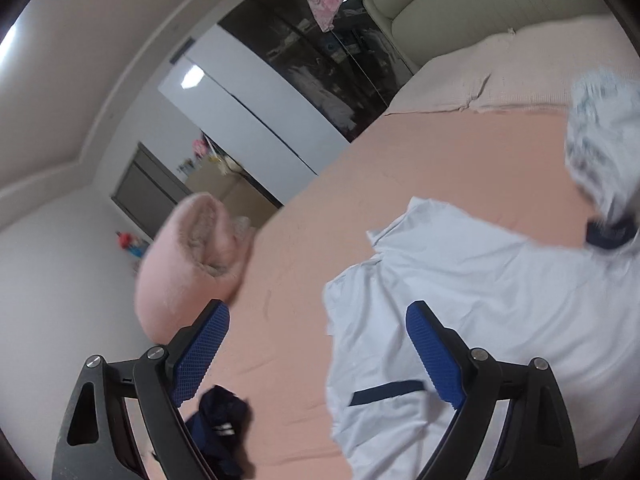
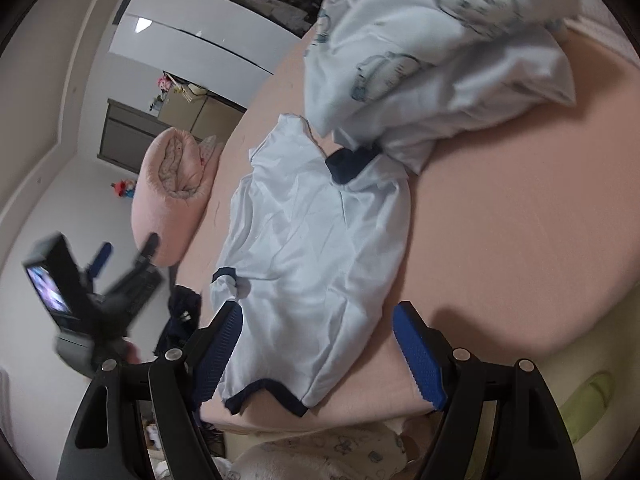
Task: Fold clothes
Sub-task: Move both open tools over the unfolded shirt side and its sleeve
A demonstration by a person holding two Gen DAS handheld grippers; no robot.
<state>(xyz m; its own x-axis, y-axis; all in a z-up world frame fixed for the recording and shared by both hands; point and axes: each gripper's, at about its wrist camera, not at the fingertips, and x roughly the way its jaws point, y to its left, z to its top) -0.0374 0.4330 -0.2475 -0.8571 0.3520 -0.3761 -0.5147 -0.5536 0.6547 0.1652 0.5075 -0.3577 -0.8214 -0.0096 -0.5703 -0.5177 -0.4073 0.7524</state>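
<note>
Nearest the pale blue navy-trimmed shirt (image 2: 312,240), spread on the pink bed (image 2: 500,240), both the right gripper (image 2: 318,350) and left gripper (image 1: 318,354) hover open and empty. Beyond it lies a printed garment (image 2: 440,52). The shirt looks light and limp; its hem corners seem best to pinch.

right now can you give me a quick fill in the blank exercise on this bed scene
1. The pale blue shirt lies spread on the ____ bed sheet.
2. The shirt's hem and cuffs are trimmed in ____.
3. The jaws of the right gripper stand ____, with nothing gripped.
4. The rolled pink blanket lies at the bed's ____ edge in the right wrist view.

Missing words: pink; navy; open; left
</note>
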